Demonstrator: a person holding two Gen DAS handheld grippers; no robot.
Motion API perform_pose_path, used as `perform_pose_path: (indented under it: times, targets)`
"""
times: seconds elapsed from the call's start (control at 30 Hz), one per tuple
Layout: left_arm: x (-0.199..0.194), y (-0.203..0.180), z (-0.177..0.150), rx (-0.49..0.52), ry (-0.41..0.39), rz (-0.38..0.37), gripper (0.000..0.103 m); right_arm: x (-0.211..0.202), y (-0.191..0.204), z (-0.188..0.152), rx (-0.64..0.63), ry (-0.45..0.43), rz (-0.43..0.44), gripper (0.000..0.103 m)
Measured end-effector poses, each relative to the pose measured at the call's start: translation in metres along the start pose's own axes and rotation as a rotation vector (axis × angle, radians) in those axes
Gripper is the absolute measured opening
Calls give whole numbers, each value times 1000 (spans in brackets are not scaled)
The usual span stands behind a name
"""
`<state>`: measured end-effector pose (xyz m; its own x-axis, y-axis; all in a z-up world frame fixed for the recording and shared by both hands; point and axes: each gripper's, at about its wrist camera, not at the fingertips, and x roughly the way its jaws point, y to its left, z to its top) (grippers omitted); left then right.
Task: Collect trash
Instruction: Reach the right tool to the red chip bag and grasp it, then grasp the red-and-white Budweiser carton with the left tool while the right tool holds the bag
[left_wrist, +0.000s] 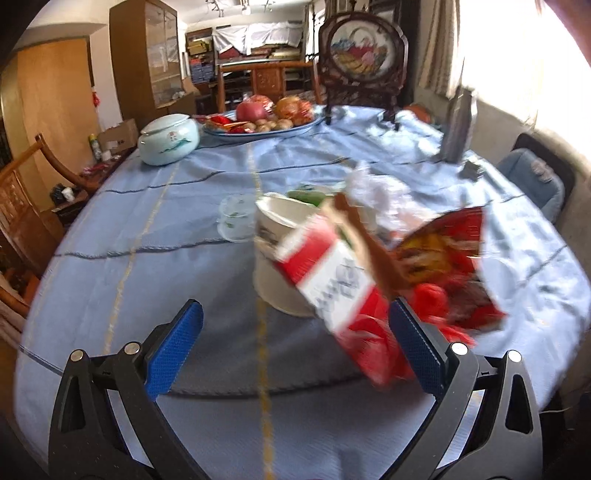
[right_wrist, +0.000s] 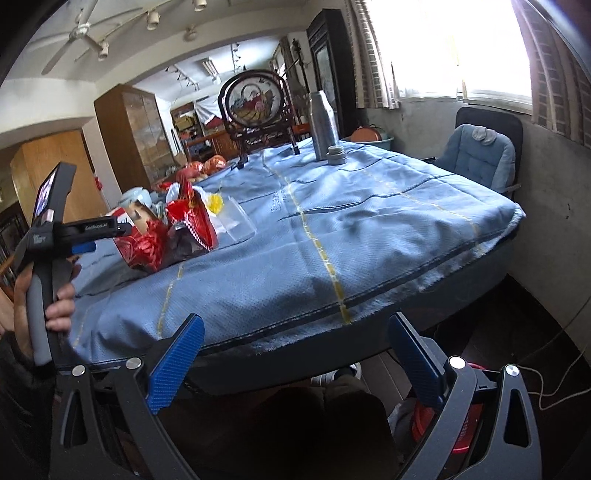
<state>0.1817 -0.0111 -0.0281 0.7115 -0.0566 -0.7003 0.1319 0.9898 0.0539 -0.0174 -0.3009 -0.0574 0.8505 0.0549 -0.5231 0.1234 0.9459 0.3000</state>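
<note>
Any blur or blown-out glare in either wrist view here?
Left wrist view: the red-and-white carton and snack bag are motion-smeared, the window blown out. Right wrist view: sharper, with its window overexposed and dark shadow under the table.

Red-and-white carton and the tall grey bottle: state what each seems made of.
Red-and-white carton: looks like printed paperboard, matte, with a brown raw-card flap torn open. Tall grey bottle: probably metal, brushed silvery finish with soft highlights; coated plastic can't be excluded.

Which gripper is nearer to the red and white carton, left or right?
Left. The left gripper is open right at the red and white carton; the right gripper hangs off the table edge, away from it.
</note>
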Motion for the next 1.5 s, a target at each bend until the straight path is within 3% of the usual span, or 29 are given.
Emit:
perform_pose_path:
  times: [0.17,0.27,0.43,0.63,0.7,0.83,0.93,1.07,1.2,1.27,1.3,1.33,1.37,1.5]
  targets:
    - [-4,51,-7,21,-18,151,96,13,9,9,-41,-8,-2,97]
    - [-11,85,-15,-38,-9,171,96,23,15,15,-48,-6,22,97]
    - [-18,93,-15,-76,-5,47,96,38,31,26,-61,17,98,97]
    - [-13,56,0,22,-43,25,96,43,63,31,-115,32,197,97]
    - [-7,53,1,17,-33,-5,96,47,84,35,-163,33,248,89]
    - [3,60,-3,-12,-42,3,96,59,122,42,-271,55,319,75]
    - [10,74,-5,-60,-46,18,96,70,132,54,-291,47,289,74]
    - [6,86,-5,-122,-76,-44,96,90,121,81,-198,53,283,74]
    - [3,84,-6,-116,-88,-60,96,115,127,91,-194,66,231,74]
    - [5,83,-6,-107,-78,-70,96,128,130,88,-213,90,203,67]
    - [6,82,-5,-107,-70,-78,96,136,133,85,-224,114,198,48]
    - [8,83,-5,-110,-60,-90,96,141,133,84,-221,129,207,19]
    - [9,83,-5,-113,-55,-98,96,142,132,85,-211,133,224,18]
    - [14,87,-5,-135,-24,-158,96,104,120,96,-169,-20,263,17]
